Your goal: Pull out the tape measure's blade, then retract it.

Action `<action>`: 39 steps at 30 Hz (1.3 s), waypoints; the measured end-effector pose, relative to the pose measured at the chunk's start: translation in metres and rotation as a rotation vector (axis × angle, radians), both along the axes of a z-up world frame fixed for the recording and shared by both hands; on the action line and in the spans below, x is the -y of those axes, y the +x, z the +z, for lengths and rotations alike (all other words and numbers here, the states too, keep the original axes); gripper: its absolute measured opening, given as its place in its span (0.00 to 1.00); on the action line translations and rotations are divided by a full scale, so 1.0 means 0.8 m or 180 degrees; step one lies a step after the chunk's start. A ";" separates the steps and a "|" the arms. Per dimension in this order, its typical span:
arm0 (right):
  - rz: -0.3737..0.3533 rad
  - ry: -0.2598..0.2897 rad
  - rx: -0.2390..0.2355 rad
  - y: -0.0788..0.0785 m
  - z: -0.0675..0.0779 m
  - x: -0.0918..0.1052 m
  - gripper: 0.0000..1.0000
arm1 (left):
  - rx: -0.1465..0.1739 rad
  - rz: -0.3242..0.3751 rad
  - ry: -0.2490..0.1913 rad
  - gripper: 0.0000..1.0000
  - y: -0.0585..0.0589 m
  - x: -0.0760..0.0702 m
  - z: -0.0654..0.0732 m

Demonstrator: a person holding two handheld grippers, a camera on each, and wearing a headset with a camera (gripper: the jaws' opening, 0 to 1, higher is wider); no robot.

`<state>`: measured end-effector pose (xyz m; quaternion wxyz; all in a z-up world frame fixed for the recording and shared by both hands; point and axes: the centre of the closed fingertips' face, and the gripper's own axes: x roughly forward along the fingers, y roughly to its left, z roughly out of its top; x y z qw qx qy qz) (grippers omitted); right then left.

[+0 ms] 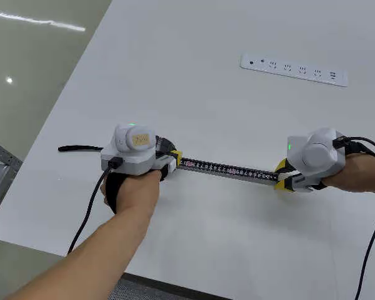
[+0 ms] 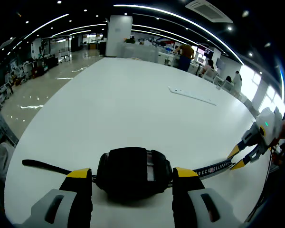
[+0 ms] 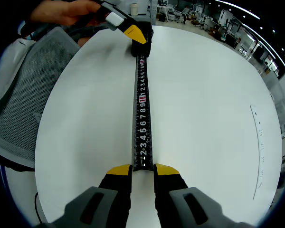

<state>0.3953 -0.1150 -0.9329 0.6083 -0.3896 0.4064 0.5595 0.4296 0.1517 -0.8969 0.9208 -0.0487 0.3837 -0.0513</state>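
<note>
A black tape measure case (image 2: 134, 172) sits on the white table between the yellow-tipped fingers of my left gripper (image 2: 132, 175), which is shut on it. In the head view the case (image 1: 167, 155) lies under my left gripper (image 1: 172, 159). Its dark blade (image 1: 228, 169) with white numerals runs rightward, flat over the table, to my right gripper (image 1: 280, 175). In the right gripper view the blade (image 3: 142, 114) stretches from the case (image 3: 143, 40) straight to my right gripper (image 3: 142, 170), shut on the blade's end. A black wrist strap (image 1: 80, 149) trails left of the case.
A white power strip (image 1: 294, 69) lies at the table's far right. The table's left edge (image 1: 50, 122) drops to a glossy floor. A grey mesh chair (image 3: 35, 99) stands beside the table. Black cables (image 1: 87, 212) hang from both grippers.
</note>
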 end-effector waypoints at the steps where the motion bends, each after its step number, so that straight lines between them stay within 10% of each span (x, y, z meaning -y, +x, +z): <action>1: 0.0003 -0.0003 -0.0006 0.000 -0.001 0.000 0.18 | 0.0001 -0.0006 -0.0001 0.64 0.000 0.001 0.000; 39: 0.0112 -0.0029 -0.0067 0.002 -0.005 -0.009 0.14 | 0.0055 -0.0147 0.0061 0.57 0.004 0.001 -0.005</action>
